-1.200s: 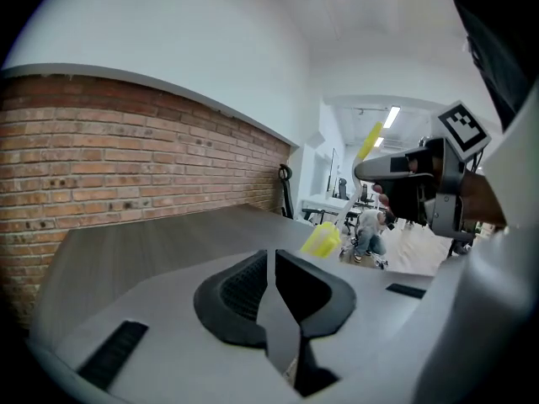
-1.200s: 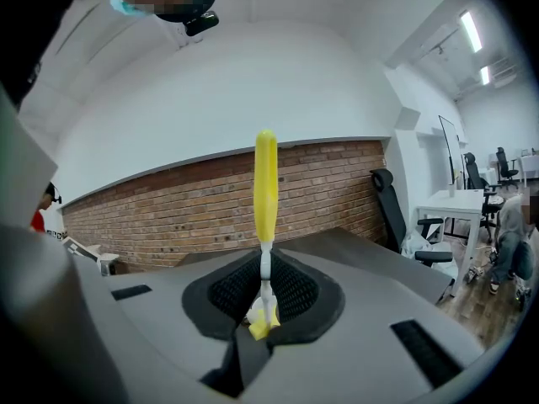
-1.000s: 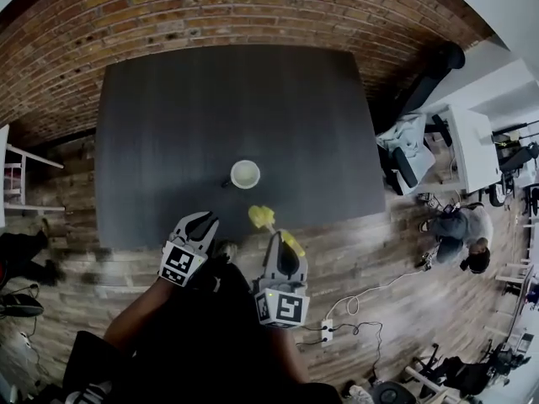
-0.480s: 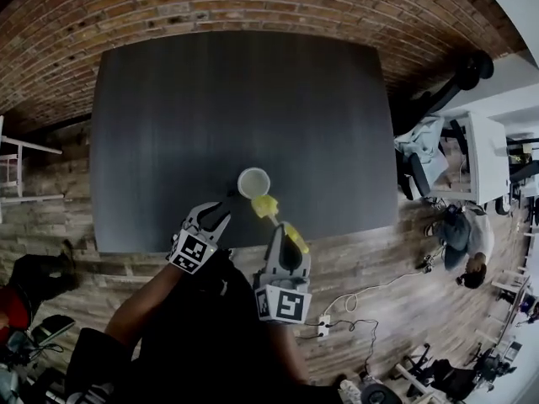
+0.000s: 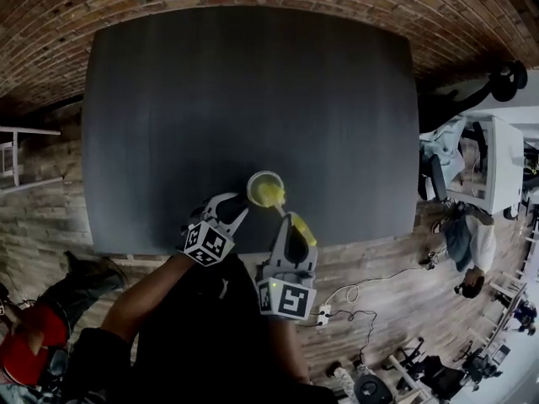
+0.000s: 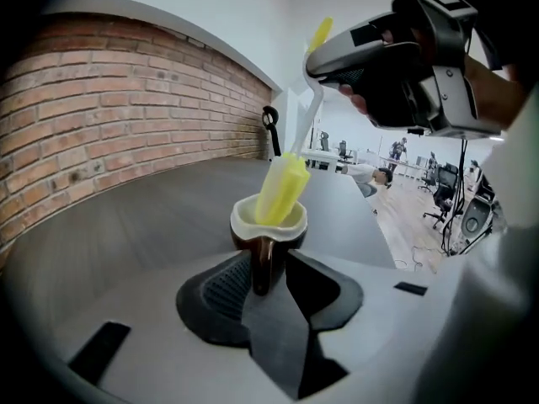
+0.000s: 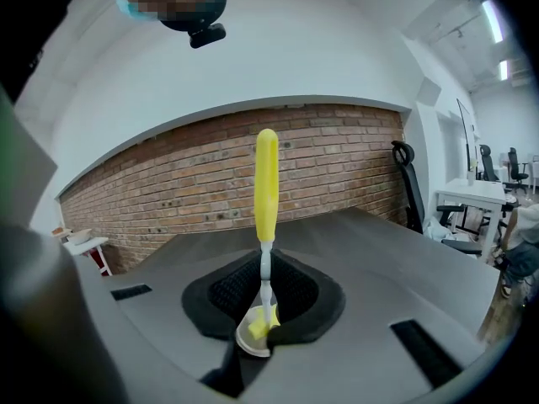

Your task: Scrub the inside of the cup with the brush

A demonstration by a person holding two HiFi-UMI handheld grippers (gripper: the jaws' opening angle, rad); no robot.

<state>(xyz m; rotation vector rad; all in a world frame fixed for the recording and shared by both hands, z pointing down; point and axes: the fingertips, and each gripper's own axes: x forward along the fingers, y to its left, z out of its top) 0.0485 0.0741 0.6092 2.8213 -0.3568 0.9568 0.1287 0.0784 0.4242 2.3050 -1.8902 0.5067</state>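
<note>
A small cup [image 5: 258, 181], cream inside and dark brown outside, stands near the front edge of the dark table [image 5: 210, 99]. My left gripper [image 5: 236, 209] is shut on the cup's handle [image 6: 261, 263], which sits between the two jaws. My right gripper [image 5: 290, 230] is shut on the brush [image 7: 266, 183], which has a yellow handle and a white neck. The brush's yellow sponge head [image 5: 269, 194] is down inside the cup [image 6: 244, 238], tilted toward the right gripper [image 6: 379, 57]. In the right gripper view the sponge head [image 7: 261, 322] rests in the cup's pale interior [image 7: 246, 337].
The table is bare apart from the cup. Brick-patterned floor surrounds it. At the right stand a white desk [image 5: 497, 167] and an office chair [image 5: 505, 78], with a person [image 5: 472, 242] nearby. Cables and a power strip [image 5: 324, 314] lie behind me. A white rack [image 5: 17, 154] stands left.
The brush head, beside the cup a second ago, has moved into it. My left gripper has advanced to the cup and shut on its handle.
</note>
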